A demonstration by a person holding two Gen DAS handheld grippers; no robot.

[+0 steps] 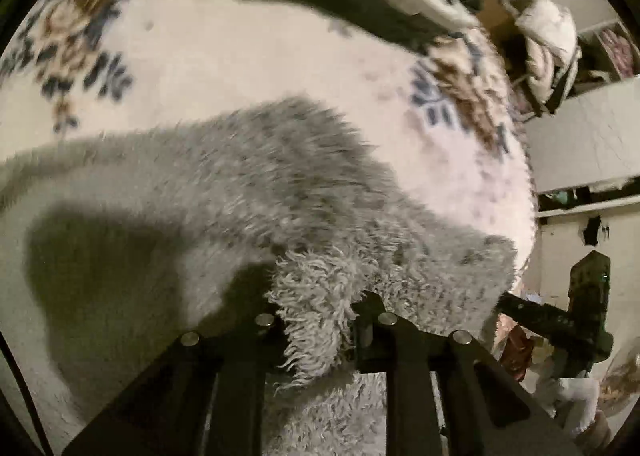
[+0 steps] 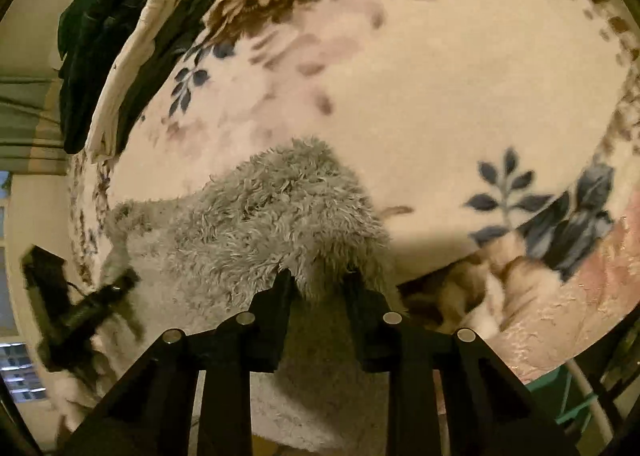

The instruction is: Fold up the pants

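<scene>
- The fuzzy grey pants [image 1: 280, 192] are spread over a floral blanket [image 1: 224, 68], filling the lower middle of both wrist views.
- Left gripper [image 1: 320, 320] is clamped on a shaggy edge of the pants, bottom centre.
- Right gripper [image 2: 320, 284] is pinching another fluffy fold, also bottom centre.
- A pile of dark and cream clothes [image 2: 120, 48] sits upper left in the right wrist view, well apart.

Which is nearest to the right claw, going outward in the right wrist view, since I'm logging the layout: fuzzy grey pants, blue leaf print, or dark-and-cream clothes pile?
1. Fuzzy grey pants, pinched in the right claw.
2. Blue leaf print, right, on the blanket.
3. Dark-and-cream clothes pile, far upper left.
</scene>
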